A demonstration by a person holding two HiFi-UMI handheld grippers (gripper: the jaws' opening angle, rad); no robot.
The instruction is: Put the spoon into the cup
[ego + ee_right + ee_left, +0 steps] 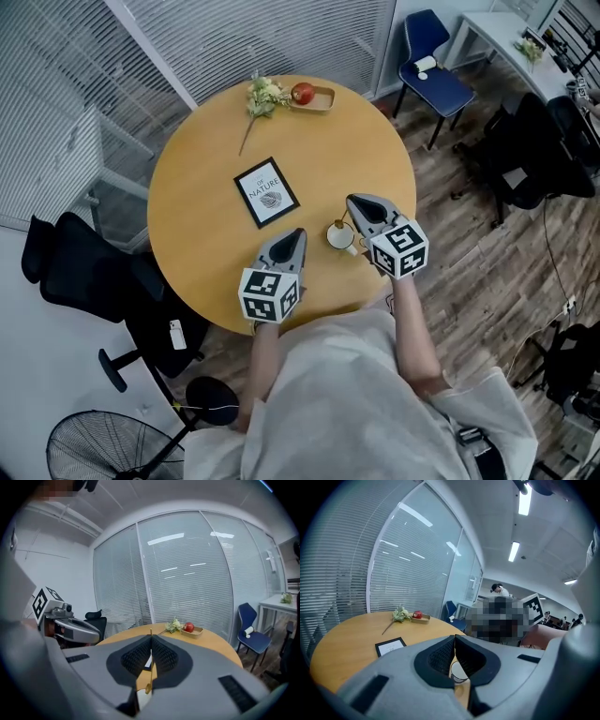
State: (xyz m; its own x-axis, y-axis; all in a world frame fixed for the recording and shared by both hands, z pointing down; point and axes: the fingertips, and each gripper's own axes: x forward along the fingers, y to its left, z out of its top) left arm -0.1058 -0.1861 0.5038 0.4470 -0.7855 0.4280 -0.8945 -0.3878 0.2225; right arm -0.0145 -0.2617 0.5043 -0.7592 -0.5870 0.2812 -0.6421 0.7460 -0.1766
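One cup (339, 235) | one spoon (150, 672) pinched by right gripper (151, 637) | left gripper (454, 639) pressed together, empty

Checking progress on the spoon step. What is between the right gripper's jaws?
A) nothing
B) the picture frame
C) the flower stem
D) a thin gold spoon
D: in the right gripper view, the right gripper has its jaws closed on the slim gold spoon, which hangs bowl-down close to the white cup.
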